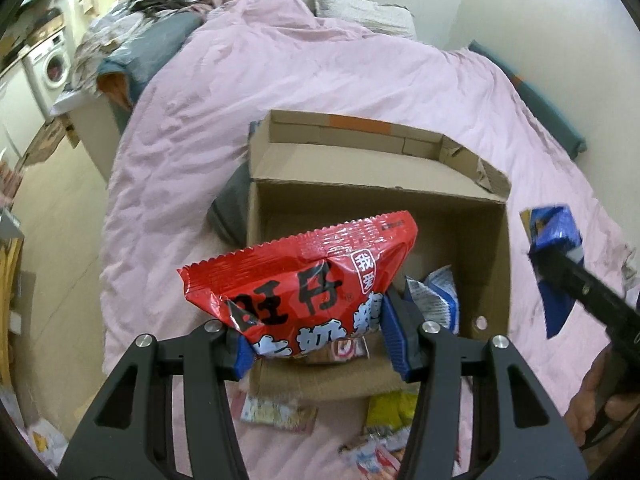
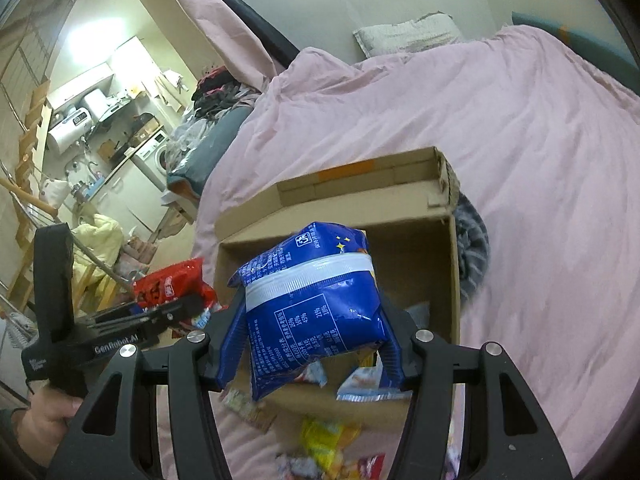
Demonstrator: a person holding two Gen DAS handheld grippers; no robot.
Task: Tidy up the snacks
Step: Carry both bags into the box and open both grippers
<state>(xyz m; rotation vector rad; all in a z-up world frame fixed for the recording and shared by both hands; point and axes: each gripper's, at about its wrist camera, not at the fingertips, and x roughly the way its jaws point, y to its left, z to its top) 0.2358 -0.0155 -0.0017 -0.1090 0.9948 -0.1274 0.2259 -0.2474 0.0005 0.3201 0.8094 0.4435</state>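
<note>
**Both grippers carry a snack bag above the open box**

The left gripper [image 1: 320, 340] is clamped on a red snack bag [image 1: 300, 280], its blue pads pressing the bag's lower edges from either side; the bag stands up between the fingers, above the near wall of the cardboard box [image 1: 480, 240]. The right gripper [image 2: 310, 354] grasps a blue snack bag [image 2: 316, 300] the same way, held over the box's near edge. In the left wrist view, that blue bag and its gripper show blurred at the right edge, beside the box.

Inside the box lie a blue-and-white packet [image 1: 436, 296] and other small wrappers. The box sits on a pink bedspread [image 1: 320, 72], its flap open at the far side. Loose packets, a yellow one [image 2: 324, 436] among them, lie scattered on the spread in front of the box.
</note>
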